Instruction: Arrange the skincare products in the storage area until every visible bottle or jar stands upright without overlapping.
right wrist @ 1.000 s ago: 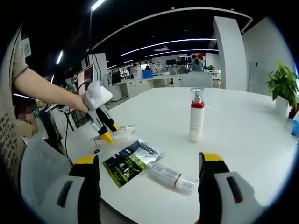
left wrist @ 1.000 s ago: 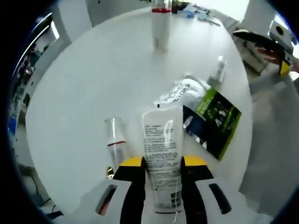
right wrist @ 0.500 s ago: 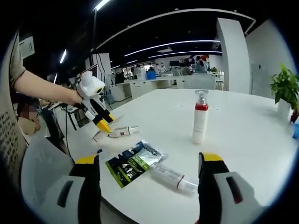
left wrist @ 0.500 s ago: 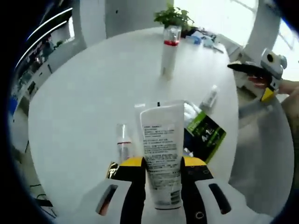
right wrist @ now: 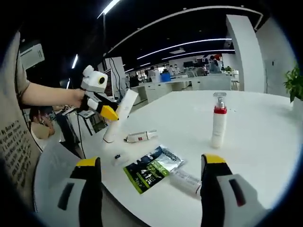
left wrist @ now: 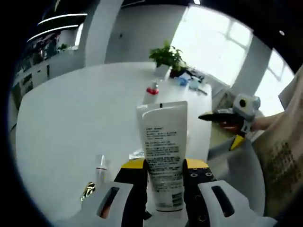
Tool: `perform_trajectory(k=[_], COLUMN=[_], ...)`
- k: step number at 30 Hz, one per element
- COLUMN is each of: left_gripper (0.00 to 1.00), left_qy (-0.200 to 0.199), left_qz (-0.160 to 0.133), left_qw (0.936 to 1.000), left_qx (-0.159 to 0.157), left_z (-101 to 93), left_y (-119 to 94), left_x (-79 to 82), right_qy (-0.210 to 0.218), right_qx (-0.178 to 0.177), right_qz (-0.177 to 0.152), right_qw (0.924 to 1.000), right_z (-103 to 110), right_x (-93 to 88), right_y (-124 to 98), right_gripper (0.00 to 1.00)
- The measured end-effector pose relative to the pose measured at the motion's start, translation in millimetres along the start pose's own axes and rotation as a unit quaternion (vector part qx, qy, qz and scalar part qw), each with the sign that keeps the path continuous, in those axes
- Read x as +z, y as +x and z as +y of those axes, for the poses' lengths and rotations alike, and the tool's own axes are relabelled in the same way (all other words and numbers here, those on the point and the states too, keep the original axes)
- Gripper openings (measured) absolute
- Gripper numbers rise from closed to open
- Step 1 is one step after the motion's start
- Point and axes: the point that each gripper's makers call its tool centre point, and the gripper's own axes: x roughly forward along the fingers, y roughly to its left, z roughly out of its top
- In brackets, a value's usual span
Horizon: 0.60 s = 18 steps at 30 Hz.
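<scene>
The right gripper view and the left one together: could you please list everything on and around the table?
Table: one, white, round.
Tube: one, white, clamped in the left tool, its lower end at the table edge.
Pump bottle: one, white with red collar, upright mid-table.
Small bottle: one, clear with red band, lying down.
Sachet: one, green, black and silver, flat.
Second tube: one, pale, lying by the sachet.
Plant: one, green, far edge.
Right tool: open, above the near edge.

Since the earlier frames, the left gripper (right wrist: 110,113) has lifted the white tube (right wrist: 119,115) from flat on the table (right wrist: 265,156) to a tilted, near-upright pose, cap end touching the tabletop.
</scene>
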Motion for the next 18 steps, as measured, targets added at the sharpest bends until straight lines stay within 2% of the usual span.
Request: perform_trajectory(k=[1,5,8,9,12,14,18], left_gripper=[0.24,0.24,0.24,0.24,0.24,0.24,0.24], left_qy=[-0.006,-0.021,-0.033,-0.034,-0.04,-0.043,-0.042], left_qz=[-0.01,-0.042,-0.059,-0.061,-0.08,-0.091,-0.1], left_qw=[0.9999,0.998,0.9955,0.9952,0.9909,0.9878,0.9846], left_qx=[-0.008,-0.041,-0.066,-0.069,-0.101,-0.119,-0.137], left_z=[-6.7,-29.5,-45.9,-48.2,-70.2,-81.2,-97.6], left_y=[-1,-3,-5,-6,-8,-10,-11], left_x=[4.2,18.9,27.8,28.6,37.9,43.4,48.3], right_qy=[0.005,0.033,0.087,0.09,0.083,0.093,0.087], right_qx=[0.013,0.076,0.13,0.143,0.165,0.18,0.203], right_qz=[-0.002,-0.04,-0.081,-0.087,-0.099,-0.104,-0.104], right_qw=[0.9999,0.9958,0.9843,0.9817,0.9779,0.9738,0.9698], right_z=[5,29,46,50,59,64,72], right_x=[3.2,38.2,73.7,80.6,97.4,106.4,116.9], right_y=[0,4,7,7,12,15,19], right_gripper=[0.81,0.76,0.76,0.76,0.76,0.75,0.69])
